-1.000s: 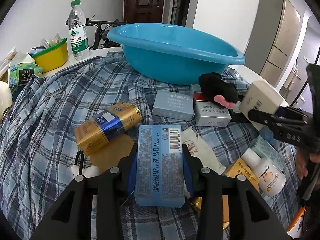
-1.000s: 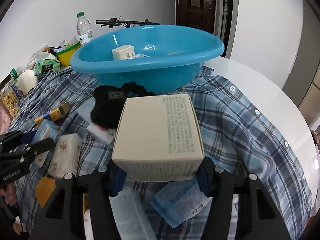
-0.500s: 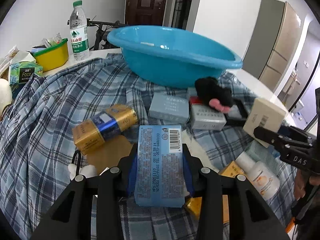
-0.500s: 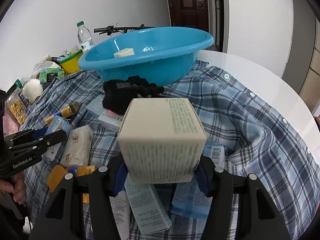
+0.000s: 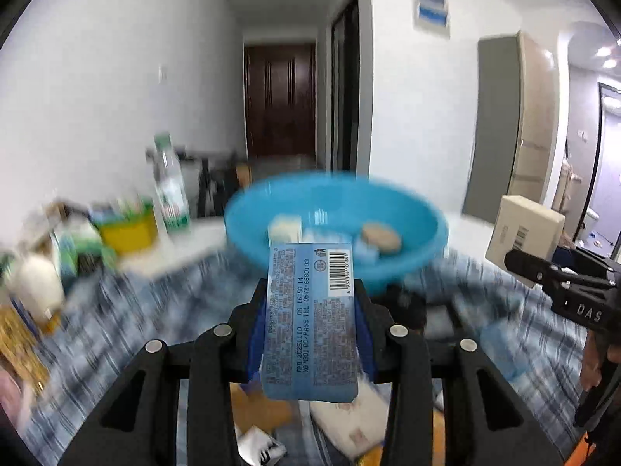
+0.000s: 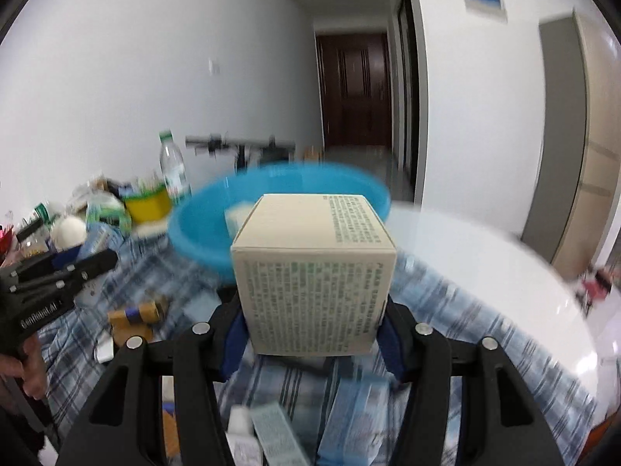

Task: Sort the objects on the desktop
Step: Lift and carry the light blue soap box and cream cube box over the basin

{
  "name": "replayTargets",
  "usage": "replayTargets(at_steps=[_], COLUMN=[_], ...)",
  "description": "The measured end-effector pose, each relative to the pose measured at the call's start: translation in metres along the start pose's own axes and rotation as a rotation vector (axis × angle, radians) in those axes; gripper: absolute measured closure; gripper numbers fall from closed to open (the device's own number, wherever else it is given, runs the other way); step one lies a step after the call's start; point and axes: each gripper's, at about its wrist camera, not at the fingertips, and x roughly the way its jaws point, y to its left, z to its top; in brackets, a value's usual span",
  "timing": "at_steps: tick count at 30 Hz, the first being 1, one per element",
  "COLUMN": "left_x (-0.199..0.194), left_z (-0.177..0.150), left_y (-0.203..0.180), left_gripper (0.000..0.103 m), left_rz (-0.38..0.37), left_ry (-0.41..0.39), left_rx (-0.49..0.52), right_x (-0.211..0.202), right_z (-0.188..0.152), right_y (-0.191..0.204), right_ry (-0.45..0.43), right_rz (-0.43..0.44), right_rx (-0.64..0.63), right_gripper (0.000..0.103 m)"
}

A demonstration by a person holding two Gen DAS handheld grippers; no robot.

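Left wrist view, blue packet [image 5: 310, 320] pinched lengthwise, barcode end towards basin [image 5: 337, 209].

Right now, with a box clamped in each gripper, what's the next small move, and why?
Probably carry both forward over the blue basin and only then open. The left gripper holds the blue box and the right gripper holds the beige box, both short of the rim, and other sorted items already lie inside.
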Motion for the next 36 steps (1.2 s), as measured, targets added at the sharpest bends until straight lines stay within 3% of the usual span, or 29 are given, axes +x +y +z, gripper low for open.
replayTargets(at_steps=[7,11,18,24,29,36], left_x=[-0.059,-0.088,-0.117,-0.118,-0.102,-0.058], left_z=[0.028,0.034,0.03,0.028,0.03,0.047], left_y=[0.002,0.004,-0.001,-0.006,-0.006,0.012], left_gripper=[0.062,0.062,0.062,0.062,0.062,0.062], left_rz=[0.033,0.043,0.006,-0.025,-0.004,-0.039], left_ry=[-0.254,-0.331,-0.317,-0.282,-0.274,-0.288], left_rx=[-0.019,-0.026,-0.031,-0.04,-0.034,-0.071], right_x=[-0.05,-0.075,-0.093,-0.097,-0.09,-0.057], right_z=[0.021,0.022,0.02,0.018,0.02,0.038], right_y=[0.016,0.027,0.041,0.042,0.038,0.029], right_ry=[-0.25,-0.347,-0.382,-0.385,-0.37,-0.335], right_rz=[-0.001,0.001,0.022,0.035,0.03,0.021], right_rx=[-0.023,-0.048,-0.063,-0.059,-0.063,-0.088], right_gripper=[0.047,0.047,0.047,0.047,0.047,0.047])
